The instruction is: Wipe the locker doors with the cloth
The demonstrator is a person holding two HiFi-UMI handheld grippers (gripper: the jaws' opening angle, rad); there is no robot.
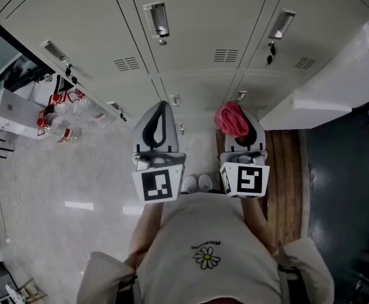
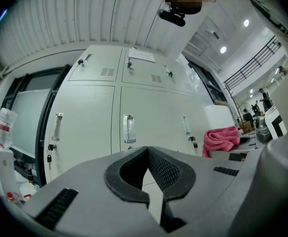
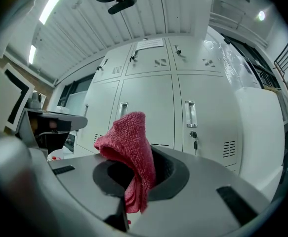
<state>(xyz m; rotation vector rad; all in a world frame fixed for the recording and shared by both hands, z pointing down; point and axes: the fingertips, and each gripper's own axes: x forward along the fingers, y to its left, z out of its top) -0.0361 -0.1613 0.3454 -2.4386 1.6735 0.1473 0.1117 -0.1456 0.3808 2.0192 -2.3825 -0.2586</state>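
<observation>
Pale grey locker doors [image 1: 197, 37] with clear handles and small keys fill the wall ahead of me; they also show in the left gripper view [image 2: 134, 127] and the right gripper view [image 3: 168, 112]. My right gripper [image 1: 238, 122] is shut on a pink-red cloth [image 1: 231, 119], which bunches up above the jaws [image 3: 129, 152] and hangs down between them. My left gripper [image 1: 159, 116] is shut with its tips together and nothing in it [image 2: 147, 149]. Both grippers are held side by side, short of the doors.
A white counter [image 1: 336, 87] juts out at the right beside the lockers. At the left, clear bottles with red caps [image 1: 61, 122] and a white box [image 1: 13, 109] sit on the pale floor. A wooden strip [image 1: 285, 170] runs along the floor at the right.
</observation>
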